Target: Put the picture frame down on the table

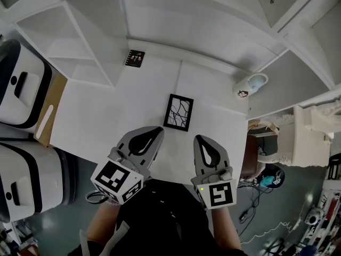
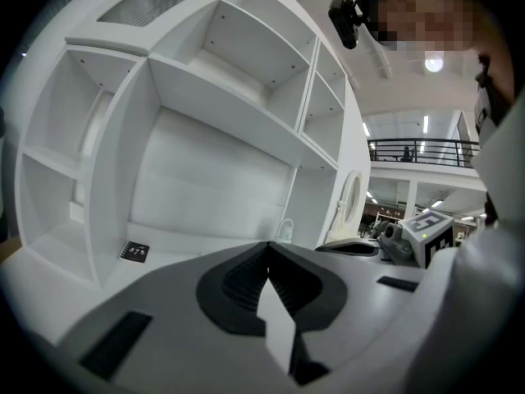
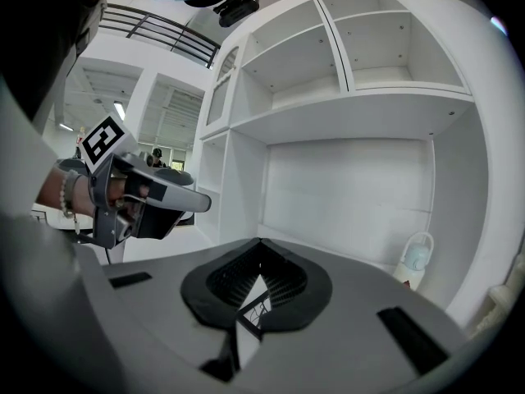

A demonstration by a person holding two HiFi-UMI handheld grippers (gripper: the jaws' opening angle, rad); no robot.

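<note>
Head view shows the frame [image 1: 178,112] lying, it seems, flat on the surface [image 1: 106,121], just ahead of the left hand-held gripper [image 1: 157,130] and right hand-held gripper [image 1: 198,139], both closed and empty, so I would draw them straight back without brushing it.

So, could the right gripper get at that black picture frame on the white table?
Probably yes: the black picture frame lies flat just ahead of the right gripper, with nothing between them, though its jaws are shut and would need opening.
</note>
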